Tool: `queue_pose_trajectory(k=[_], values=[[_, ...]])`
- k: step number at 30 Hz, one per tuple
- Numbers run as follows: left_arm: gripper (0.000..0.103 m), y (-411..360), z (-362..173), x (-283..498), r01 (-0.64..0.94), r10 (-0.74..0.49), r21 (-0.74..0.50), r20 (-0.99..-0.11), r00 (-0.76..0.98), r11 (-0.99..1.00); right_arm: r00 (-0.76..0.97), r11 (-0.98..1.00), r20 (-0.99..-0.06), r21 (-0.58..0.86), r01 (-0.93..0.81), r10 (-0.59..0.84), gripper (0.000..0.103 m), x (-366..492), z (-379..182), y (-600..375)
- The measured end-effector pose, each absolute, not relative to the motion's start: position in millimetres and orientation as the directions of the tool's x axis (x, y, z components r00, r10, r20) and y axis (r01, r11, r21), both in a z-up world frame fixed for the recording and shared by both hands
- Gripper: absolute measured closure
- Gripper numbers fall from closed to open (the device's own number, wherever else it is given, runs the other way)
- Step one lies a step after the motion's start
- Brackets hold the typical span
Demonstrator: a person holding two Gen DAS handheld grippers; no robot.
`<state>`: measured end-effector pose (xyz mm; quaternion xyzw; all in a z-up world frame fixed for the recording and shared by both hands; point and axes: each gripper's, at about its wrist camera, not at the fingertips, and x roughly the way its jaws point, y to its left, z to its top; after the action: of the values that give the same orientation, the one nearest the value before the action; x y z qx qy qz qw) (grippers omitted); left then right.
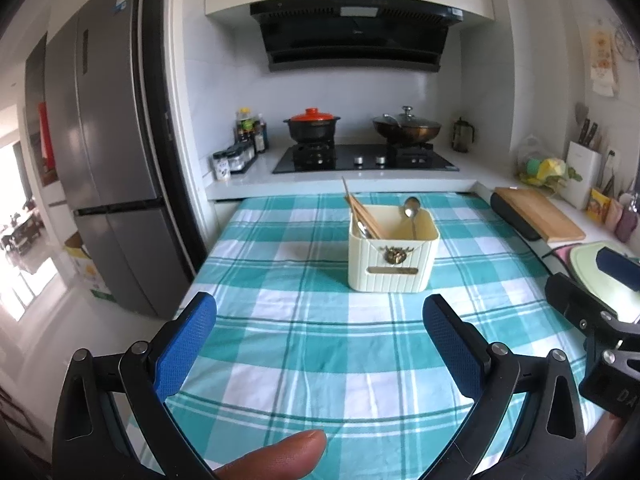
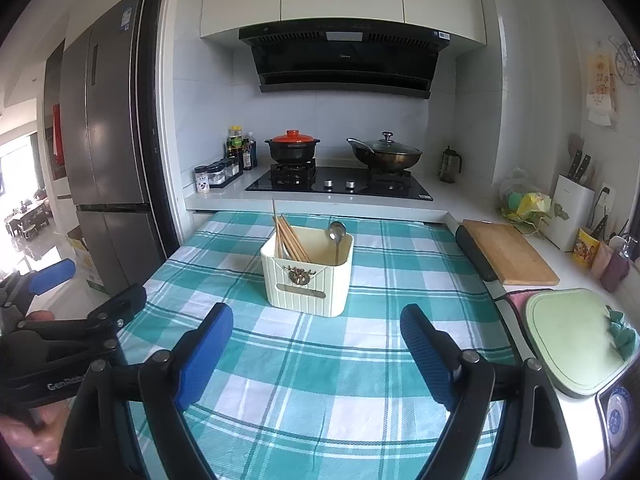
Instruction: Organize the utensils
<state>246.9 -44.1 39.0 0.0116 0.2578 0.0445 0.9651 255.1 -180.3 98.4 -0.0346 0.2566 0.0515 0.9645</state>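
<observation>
A cream utensil holder (image 1: 390, 262) (image 2: 308, 280) stands on the teal checked tablecloth (image 1: 304, 344) (image 2: 320, 380). Inside it are several wooden chopsticks (image 1: 360, 210) (image 2: 290, 240), a metal spoon (image 1: 412, 212) (image 2: 337, 236) leaning at the right, and another metal utensil beside the chopsticks. My left gripper (image 1: 320, 316) is open and empty, hovering over the cloth short of the holder. My right gripper (image 2: 316, 326) is open and empty, also short of the holder. The right gripper shows at the right edge of the left wrist view (image 1: 592, 312); the left gripper shows at the left of the right wrist view (image 2: 80, 300).
Behind the table is a counter with a gas hob (image 1: 364, 158), a red-lidded pot (image 1: 312, 124) and a wok (image 1: 406, 126). A wooden board (image 2: 508, 252) and a green board (image 2: 572, 336) lie at the right. A fridge (image 1: 108, 160) stands at the left.
</observation>
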Motion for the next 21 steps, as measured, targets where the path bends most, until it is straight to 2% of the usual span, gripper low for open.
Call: queue_pose_trajectory(k=[21], values=[[0.000, -45.3, 37.2, 246.2, -0.076, 0.091, 0.050, -0.507, 0.857, 0.996, 0.870, 0.993, -0.489, -0.067, -0.099, 0.054, 0.016, 250.8, 96.3, -179.2]])
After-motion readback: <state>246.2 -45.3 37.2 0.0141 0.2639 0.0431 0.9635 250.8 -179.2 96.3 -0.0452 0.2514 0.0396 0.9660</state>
